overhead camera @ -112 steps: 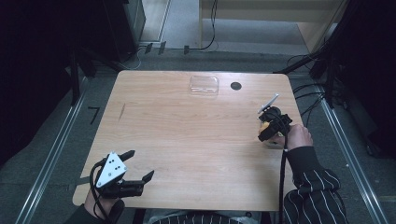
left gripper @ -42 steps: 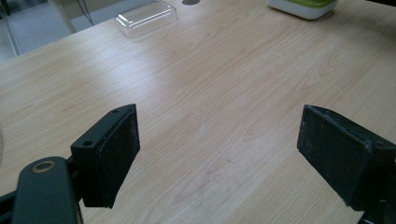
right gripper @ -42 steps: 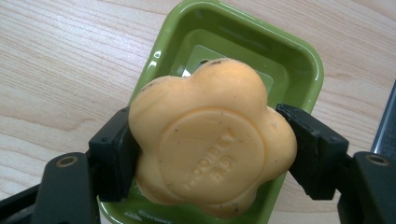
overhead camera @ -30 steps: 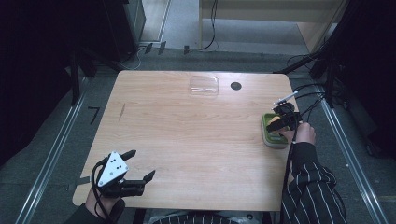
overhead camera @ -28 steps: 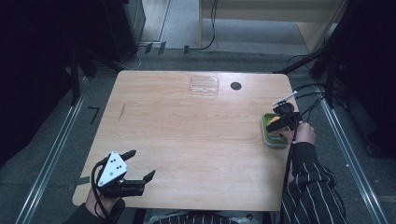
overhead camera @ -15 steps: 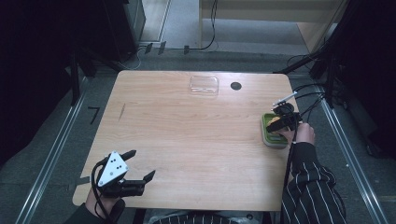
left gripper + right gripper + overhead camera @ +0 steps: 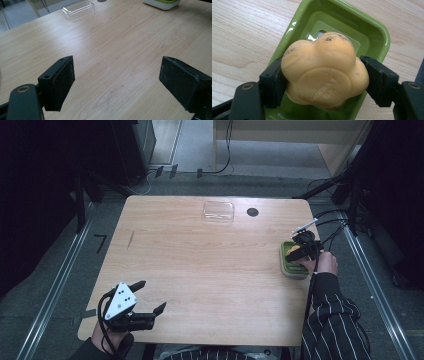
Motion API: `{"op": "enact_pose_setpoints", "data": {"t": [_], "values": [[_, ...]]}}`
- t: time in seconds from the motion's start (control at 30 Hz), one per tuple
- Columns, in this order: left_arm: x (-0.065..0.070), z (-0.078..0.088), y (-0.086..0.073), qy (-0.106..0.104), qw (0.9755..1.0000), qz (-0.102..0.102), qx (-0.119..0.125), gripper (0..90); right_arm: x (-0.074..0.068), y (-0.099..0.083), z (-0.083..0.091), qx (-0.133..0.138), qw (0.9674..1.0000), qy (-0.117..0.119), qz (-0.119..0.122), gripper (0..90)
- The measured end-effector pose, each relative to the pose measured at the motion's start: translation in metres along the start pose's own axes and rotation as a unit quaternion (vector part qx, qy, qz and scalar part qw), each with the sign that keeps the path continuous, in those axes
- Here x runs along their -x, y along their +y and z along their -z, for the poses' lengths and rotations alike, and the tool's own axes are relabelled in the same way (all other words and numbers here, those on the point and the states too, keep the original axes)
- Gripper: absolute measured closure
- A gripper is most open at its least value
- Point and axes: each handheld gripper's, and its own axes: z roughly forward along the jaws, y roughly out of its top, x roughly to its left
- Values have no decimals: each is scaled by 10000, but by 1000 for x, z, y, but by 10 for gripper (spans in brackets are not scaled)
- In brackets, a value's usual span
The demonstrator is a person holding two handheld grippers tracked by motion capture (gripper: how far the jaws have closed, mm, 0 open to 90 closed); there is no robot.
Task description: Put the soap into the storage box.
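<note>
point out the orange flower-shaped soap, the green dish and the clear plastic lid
orange flower-shaped soap (image 7: pixel 324 72), right gripper view, on its round stamped face
green rectangular soap dish (image 7: pixel 375 32), right gripper view, on its far rim
clear rectangular plastic lid (image 7: pixel 218 211), high view, on its flat top

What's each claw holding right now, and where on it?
The right claw grips the orange flower-shaped soap by its two opposite sides, over the green soap dish. The left claw is open and holds nothing.

dim, dark surroundings; soft glare on the table (image 7: pixel 210 265); close-ups sharp.
</note>
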Motion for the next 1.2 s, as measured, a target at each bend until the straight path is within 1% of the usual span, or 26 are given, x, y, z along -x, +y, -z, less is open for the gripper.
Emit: {"op": "enact_pose_setpoints", "data": {"t": [0.17, 0.27, 0.3, 0.37, 0.47, 0.6, 0.63, 0.67, 0.77, 0.87, 1.03, 1.1, 1.17, 1.2], "values": [[0, 0, 0, 6, 10000, -2, 2, 136, 0, 0, 0, -19, 10000, -31, 30, 271], [0, 0, 0, 7, 10000, 6, 4, 136, -1, 0, -1, -44, 9999, -45, 133, 271], [0, 0, 0, 7, 10000, 6, 4, 136, -1, 0, -1, -44, 9999, -45, 133, 271], [0, 0, 0, 7, 10000, 3, 3, 136, -2, 0, -4, -117, 9997, -102, 208, 271], [0, 0, 0, 8, 10000, 7, 4, 136, -2, -1, -5, -130, 9996, -99, 233, 270], [0, 0, 0, 1, 10000, -1, 1, 136, -2, -1, -2, -66, 9996, -143, 213, 257], [0, 0, 0, 4, 10000, 3, 8, 136, -1, 0, 1, 11, 9998, -140, 149, 255], [0, 0, 0, 8, 10000, 4, 9, 136, -1, 0, 2, 35, 9998, -141, 148, 255], [0, 0, 0, 8, 10000, 6, 15, 136, 0, 0, 4, 44, 9998, -133, 168, 256], [0, 0, 0, 5, 10000, 1, 3, 136, -1, -1, 4, 51, 9998, -123, 134, 255], [0, 0, 0, 6, 10000, 3, 4, 136, -2, -1, 7, 6, 9998, -127, 155, 232], [0, 0, 0, 11, 10000, 3, 16, 136, -3, -1, 9, -49, 9999, -102, 117, 208], [0, 0, 0, 9, 10000, 3, 19, 136, -4, -2, 10, -147, 9997, -151, 99, 191], [0, 0, 0, 10, 10000, 4, 21, 136, -4, -2, 11, -153, 9997, -140, 135, 182]]}}
